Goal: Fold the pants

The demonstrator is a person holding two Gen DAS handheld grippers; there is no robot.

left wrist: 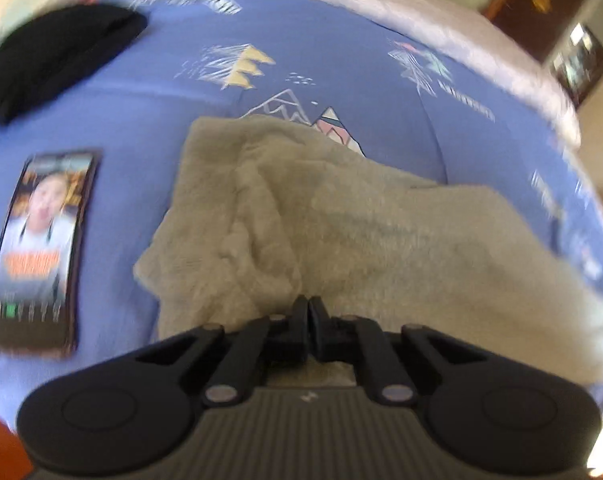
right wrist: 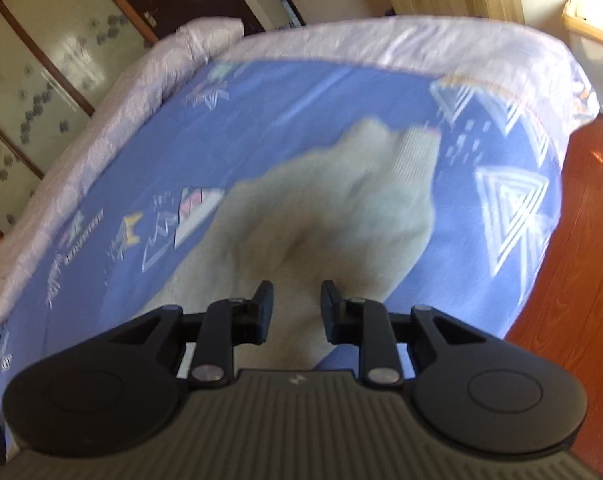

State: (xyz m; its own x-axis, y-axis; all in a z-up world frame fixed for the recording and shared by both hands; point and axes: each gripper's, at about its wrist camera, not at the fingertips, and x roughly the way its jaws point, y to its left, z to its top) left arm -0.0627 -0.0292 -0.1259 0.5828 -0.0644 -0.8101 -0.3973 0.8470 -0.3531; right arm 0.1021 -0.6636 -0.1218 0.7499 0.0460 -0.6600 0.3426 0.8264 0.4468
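Observation:
Fluffy beige pants [left wrist: 341, 220] lie crumpled on a blue patterned bedsheet [left wrist: 149, 128]. My left gripper [left wrist: 309, 304] hovers over their near edge with its fingers pressed together, and I see no cloth between the tips. In the right wrist view the pants [right wrist: 341, 200] stretch away toward a ribbed cuff [right wrist: 415, 152]. My right gripper [right wrist: 297, 292] has its jaws a short way apart, and beige cloth fills the gap between the pads and runs back under the gripper. Both views are blurred.
A phone [left wrist: 37, 248] with a lit screen lies on the sheet to the left of the pants. A black garment [left wrist: 49, 52] sits at the far left. A pale quilted border [right wrist: 101, 120] edges the bed, with wooden floor [right wrist: 573, 260] to the right.

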